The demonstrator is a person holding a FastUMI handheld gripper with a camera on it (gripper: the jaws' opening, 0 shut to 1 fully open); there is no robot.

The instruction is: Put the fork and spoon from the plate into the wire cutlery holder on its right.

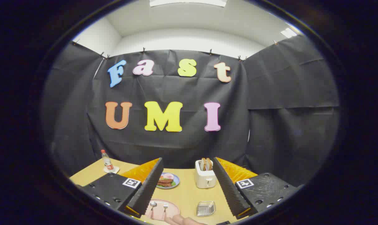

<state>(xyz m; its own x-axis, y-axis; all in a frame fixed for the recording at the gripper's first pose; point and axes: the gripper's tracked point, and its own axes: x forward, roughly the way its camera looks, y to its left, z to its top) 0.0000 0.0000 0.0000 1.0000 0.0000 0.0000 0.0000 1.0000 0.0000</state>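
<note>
Jaws spread wide, holding nothing, gripper (186,187) above the table (189,193). Between the fingers: plate (173,208) with spoon (152,206) and fork (165,207), holder (206,208) just right of it. Toaster (205,178) beyond. Plate's near rim hidden behind a hand (184,221), itself cut off.

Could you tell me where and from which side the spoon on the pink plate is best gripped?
Probably by its handle, from above: the spoon lies flat on the pink plate beside the fork, bowl pointing away. The open tongs should close across the thin handle.
</note>
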